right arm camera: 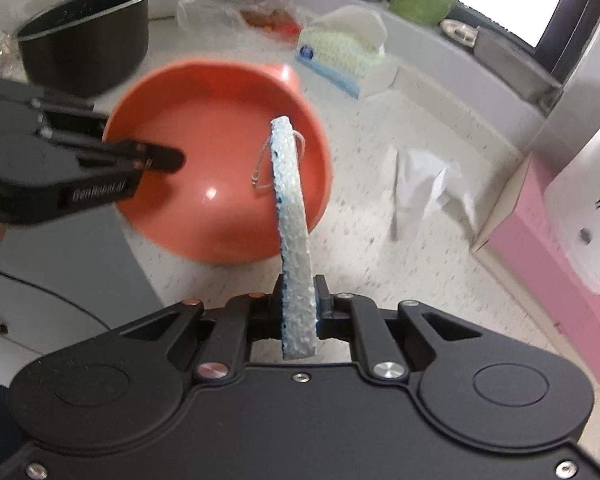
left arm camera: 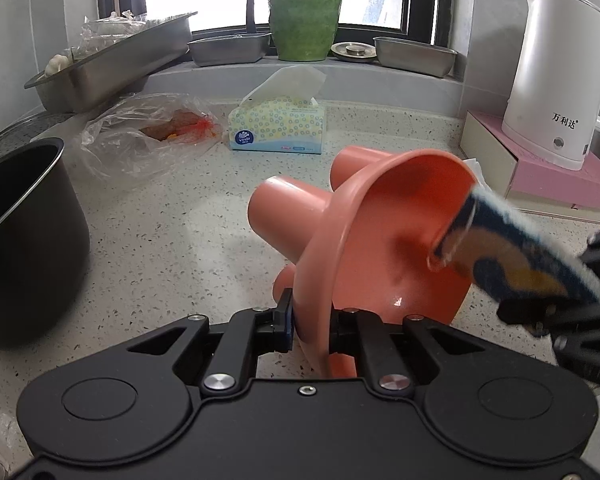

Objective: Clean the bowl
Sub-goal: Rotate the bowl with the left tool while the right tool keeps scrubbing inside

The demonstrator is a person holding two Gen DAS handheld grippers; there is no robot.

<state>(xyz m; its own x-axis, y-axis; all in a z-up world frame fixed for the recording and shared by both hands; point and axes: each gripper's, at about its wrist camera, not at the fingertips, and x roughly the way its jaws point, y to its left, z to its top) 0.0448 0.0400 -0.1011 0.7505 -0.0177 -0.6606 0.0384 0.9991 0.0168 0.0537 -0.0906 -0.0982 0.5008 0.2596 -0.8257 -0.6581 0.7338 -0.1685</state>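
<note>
An orange-pink bowl [left arm camera: 396, 240] with thick round legs is held tilted on its side above the speckled counter. My left gripper [left arm camera: 310, 320] is shut on the bowl's rim; it also shows in the right wrist view [right arm camera: 160, 158], gripping the bowl [right arm camera: 220, 168] at its left edge. My right gripper [right arm camera: 300, 312] is shut on a blue and white sponge cloth [right arm camera: 292, 216], whose far end reaches inside the bowl. In the left wrist view the cloth [left arm camera: 516, 252] enters from the right and its tip touches the bowl's inner wall.
A dark pot [left arm camera: 24, 240] stands at the left. A tissue box [left arm camera: 278, 126] and a plastic bag [left arm camera: 148, 132] lie behind the bowl. A white kettle [left arm camera: 560, 76] on a pink box [left arm camera: 540, 172] stands right. A crumpled tissue [right arm camera: 428, 188] lies on the counter.
</note>
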